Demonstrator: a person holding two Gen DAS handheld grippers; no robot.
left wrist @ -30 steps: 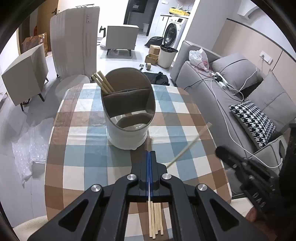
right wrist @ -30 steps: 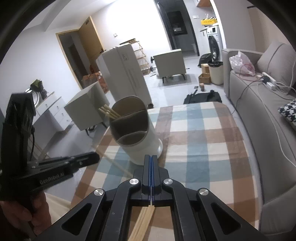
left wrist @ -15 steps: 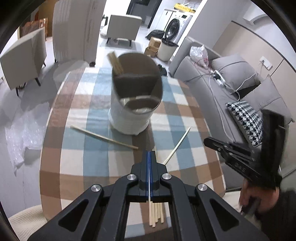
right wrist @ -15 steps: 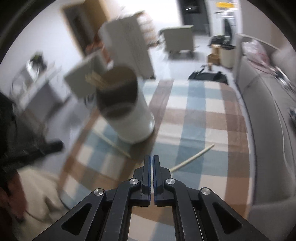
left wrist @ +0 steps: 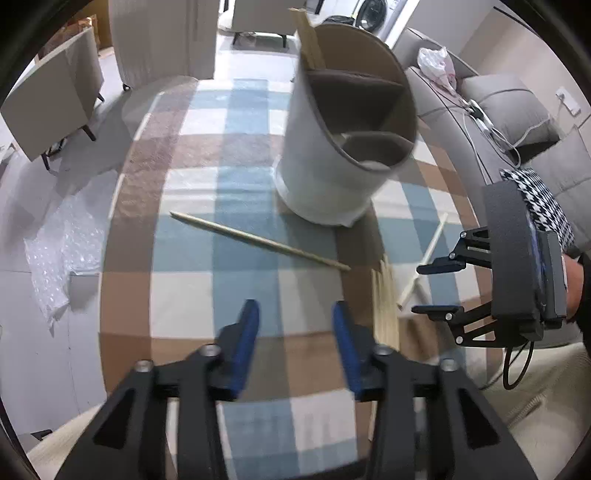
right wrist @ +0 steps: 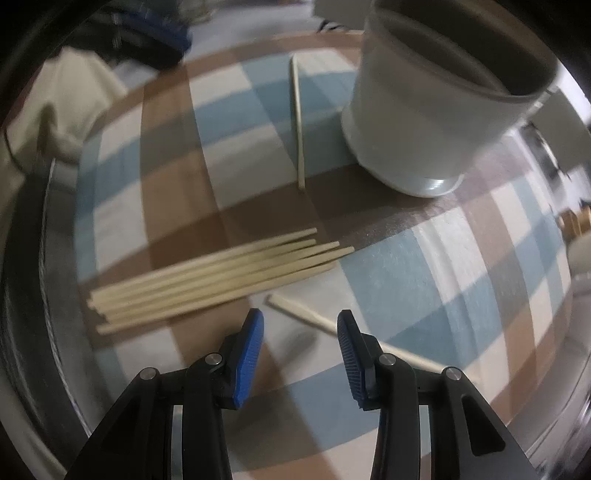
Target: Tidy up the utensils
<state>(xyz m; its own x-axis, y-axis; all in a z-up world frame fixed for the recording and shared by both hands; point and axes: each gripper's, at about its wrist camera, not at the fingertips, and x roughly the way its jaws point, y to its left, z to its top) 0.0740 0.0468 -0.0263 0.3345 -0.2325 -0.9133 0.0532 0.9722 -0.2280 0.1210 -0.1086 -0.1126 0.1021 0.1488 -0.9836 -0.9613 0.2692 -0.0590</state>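
A white utensil holder [left wrist: 328,162] with brown divided compartments stands on the checked tablecloth [left wrist: 192,280]; a few chopsticks [left wrist: 308,35] stick out of its far compartment. A single chopstick [left wrist: 258,242] lies in front of it and a bundle of chopsticks [left wrist: 384,306] lies near the table's edge. My left gripper [left wrist: 295,317] hovers over the cloth, its jaws opening with nothing between them. My right gripper [right wrist: 300,332] points down, jaws opening over one loose chopstick [right wrist: 306,314], just beside the bundle of chopsticks [right wrist: 218,275]. The right gripper [left wrist: 439,288] also shows at the right edge of the left wrist view.
The holder [right wrist: 432,110] stands close behind the bundle in the right wrist view, with another chopstick [right wrist: 298,122] beside it. A grey sofa [left wrist: 517,110] runs along the table's right side. Bubble wrap [left wrist: 55,254] lies on the floor to the left.
Both grippers went from shut to open and dropped closer to the table. The right one tipped downward and now looks onto the chopsticks. The holder appears nearer in both views.
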